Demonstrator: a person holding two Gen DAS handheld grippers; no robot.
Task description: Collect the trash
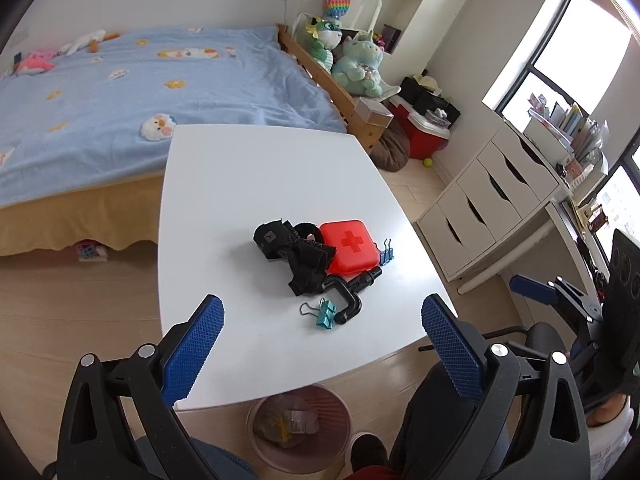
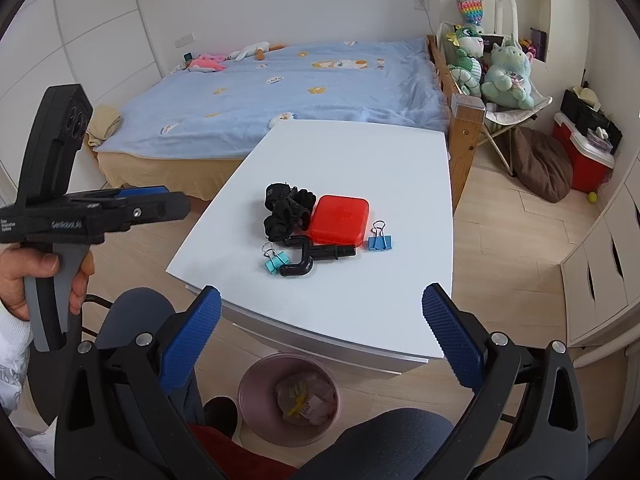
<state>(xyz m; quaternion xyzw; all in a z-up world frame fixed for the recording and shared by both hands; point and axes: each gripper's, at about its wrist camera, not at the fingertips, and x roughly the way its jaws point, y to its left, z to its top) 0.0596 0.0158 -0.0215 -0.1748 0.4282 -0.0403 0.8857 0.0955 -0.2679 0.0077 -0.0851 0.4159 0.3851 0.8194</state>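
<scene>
Both the left gripper (image 1: 322, 320) and right gripper (image 2: 321, 312) hover spread wide and empty above the white tabletop's (image 2: 360, 160) near edge, the crumpled black fabric wad (image 2: 286, 212) lying ahead toward the middle, slightly nearer the left.

Your white table (image 2: 360, 168) carries: red first-aid box (image 2: 341, 219) centre; black cloth bundle (image 2: 286, 212) at 9; black clamp (image 2: 310, 256), teal clip (image 2: 276, 260) at 6; blue clip (image 2: 380, 240) at 4.
</scene>
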